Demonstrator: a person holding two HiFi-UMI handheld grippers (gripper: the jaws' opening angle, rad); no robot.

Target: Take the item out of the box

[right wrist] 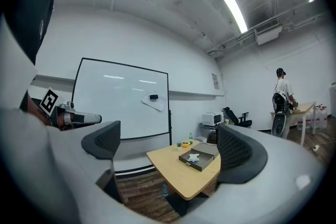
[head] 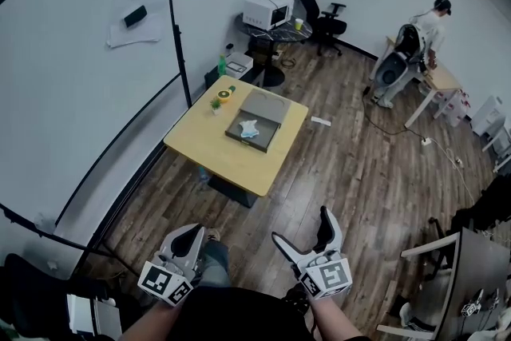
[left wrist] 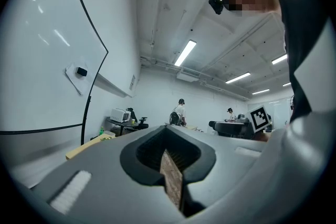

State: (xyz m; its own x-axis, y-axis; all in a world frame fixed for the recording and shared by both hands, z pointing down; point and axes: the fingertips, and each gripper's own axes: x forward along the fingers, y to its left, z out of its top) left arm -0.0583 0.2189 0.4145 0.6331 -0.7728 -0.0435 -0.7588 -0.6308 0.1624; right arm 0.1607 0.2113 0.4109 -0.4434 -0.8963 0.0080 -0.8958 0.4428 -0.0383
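Far ahead of both grippers stands a light wooden table point(head: 231, 156), with an open grey box point(head: 271, 136) on it and its lid lying behind. A white and blue item point(head: 249, 128) rests inside the box. My left gripper point(head: 194, 230) is held low near my body, its jaws shut with nothing between them point(left wrist: 169, 153). My right gripper point(head: 300, 224) is beside it with its jaws spread wide and empty. Between those jaws point(right wrist: 168, 149), the right gripper view frames the table point(right wrist: 178, 178), the box point(right wrist: 206, 164) and the item point(right wrist: 193, 157).
A small plant point(head: 215, 103) and a yellow roll point(head: 225, 96) sit at the table's far corner. A whiteboard point(head: 80, 92) runs along the left. A microwave point(head: 267, 12), an office chair point(head: 319, 8) and a person at a desk point(head: 427, 32) are at the back. A chair point(head: 447, 275) stands at lower right.
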